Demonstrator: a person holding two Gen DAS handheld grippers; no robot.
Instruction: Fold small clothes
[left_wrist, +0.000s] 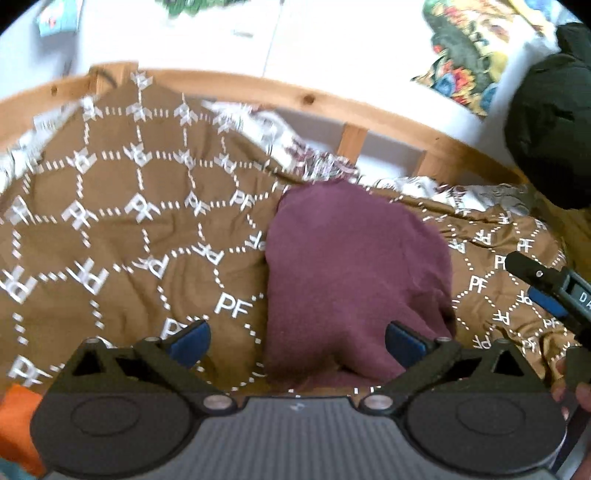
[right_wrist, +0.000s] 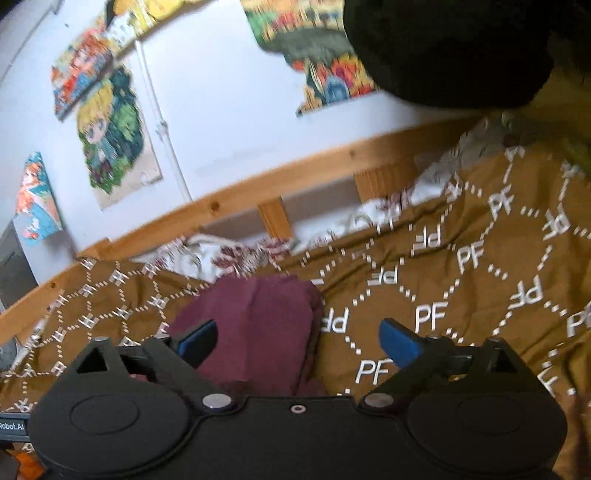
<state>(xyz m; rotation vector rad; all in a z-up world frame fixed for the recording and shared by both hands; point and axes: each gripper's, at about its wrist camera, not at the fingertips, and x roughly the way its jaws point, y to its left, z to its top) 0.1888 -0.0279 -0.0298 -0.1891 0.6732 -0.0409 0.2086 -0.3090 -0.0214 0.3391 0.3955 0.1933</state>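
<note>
Above the maroon garment (left_wrist: 354, 273), both grippers' fingers (left_wrist: 190, 341) gape empty

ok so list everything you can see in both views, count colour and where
folded garment: one, maroon, on the bedspread, ahead of both grippers
bedspread: one, brown with white PF lattice, covering the bed
floral sheet: one, white and dark red, along the rail
bed rail: one, light wood, behind the bed
pictures: several, multicoloured, on the white wall
dark bundle: one, black, upper right
orange item: one, lower left corner, unclear
left gripper: black, blue pads, open, empty
right gripper: black, blue pads, open, empty
</note>
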